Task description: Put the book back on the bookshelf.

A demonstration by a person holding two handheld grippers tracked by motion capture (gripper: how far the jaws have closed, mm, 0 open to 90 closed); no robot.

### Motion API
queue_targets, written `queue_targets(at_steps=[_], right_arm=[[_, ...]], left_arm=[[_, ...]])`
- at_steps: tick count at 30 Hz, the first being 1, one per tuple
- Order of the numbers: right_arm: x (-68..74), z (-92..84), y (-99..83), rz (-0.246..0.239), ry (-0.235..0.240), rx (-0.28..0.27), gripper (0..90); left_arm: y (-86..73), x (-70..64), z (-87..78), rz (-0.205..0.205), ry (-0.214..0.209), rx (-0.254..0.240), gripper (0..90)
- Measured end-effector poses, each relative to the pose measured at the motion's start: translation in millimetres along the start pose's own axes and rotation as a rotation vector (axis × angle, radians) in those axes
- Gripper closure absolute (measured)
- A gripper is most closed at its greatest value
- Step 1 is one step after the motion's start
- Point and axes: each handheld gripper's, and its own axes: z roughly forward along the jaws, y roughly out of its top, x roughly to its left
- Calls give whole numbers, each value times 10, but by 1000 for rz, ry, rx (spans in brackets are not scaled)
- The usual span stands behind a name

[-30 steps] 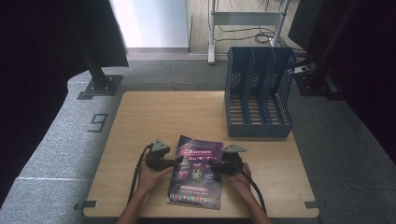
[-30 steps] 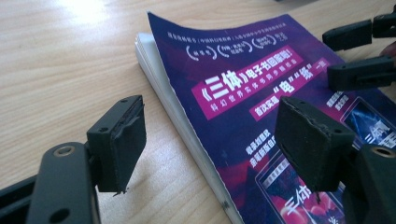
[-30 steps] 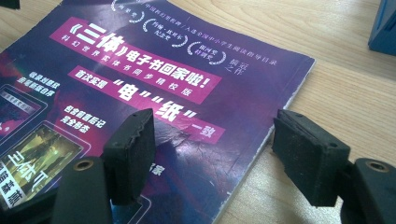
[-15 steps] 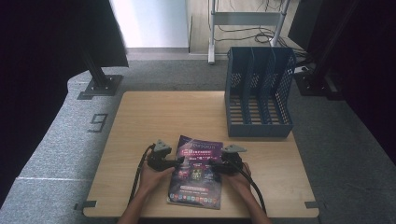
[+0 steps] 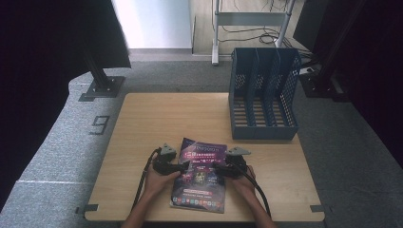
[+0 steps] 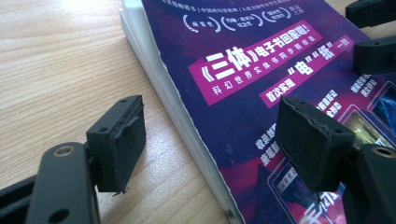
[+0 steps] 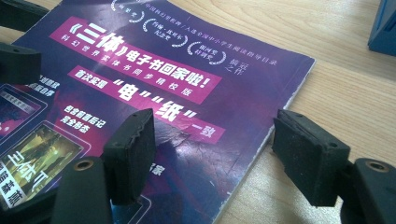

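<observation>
Nothing had moved since the earlier frames: both my hands and the book lay just as they had a second before. My left tongs (image 5: 186,167) stood wide open and held nothing; in the left gripper view one pad (image 6: 122,140) hung over bare wood and the other (image 6: 314,142) over the purple cover, so the book's left edge ran up between them, untouched by either. My right tongs (image 5: 215,169) were open as well, and in the right gripper view one pad (image 7: 133,151) hovered above the cover while the other (image 7: 308,156) sat outside the right edge, over the surface (image 5: 161,114).

So the book (image 5: 202,183) lay flat between my two hands, at about three o'clock from the left tongs and nine o'clock from the right. Its long axis ran roughly from six to twelve o'clock in the high view, tipped a little towards one. Each tongs straddled one long side near the middle, and neither hand was nearer than the other.

Outward from there, the blue file rack (image 5: 262,95) stood at about one o'clock from the book, well apart, at the far right of the surface, its slots open towards me. I judged that the coming move turned on closing both tongs on the opposite long edges at once.
</observation>
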Motion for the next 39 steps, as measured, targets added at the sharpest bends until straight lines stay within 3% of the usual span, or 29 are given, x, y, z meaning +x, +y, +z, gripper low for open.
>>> queue_targets(at_steps=[13,18,21,25,30,39], right_arm=[[0,0,0,0,0,0,295],[1,0,0,0,-1,0,295],[2,0,0,-1,-1,0,295],[3,0,0,-1,-2,0,295],[9,0,0,-4,-5,-2,294],[12,0,-1,-6,-7,-3,294]], left_arm=[[0,-17,33,0,-9,7,239],[7,-53,50,-15,-52,1,242],[11,-59,51,-9,-43,4,237],[11,-38,44,-29,-61,1,239],[13,-33,28,-31,-56,-8,271],[29,-3,-37,-46,-95,-43,308]])
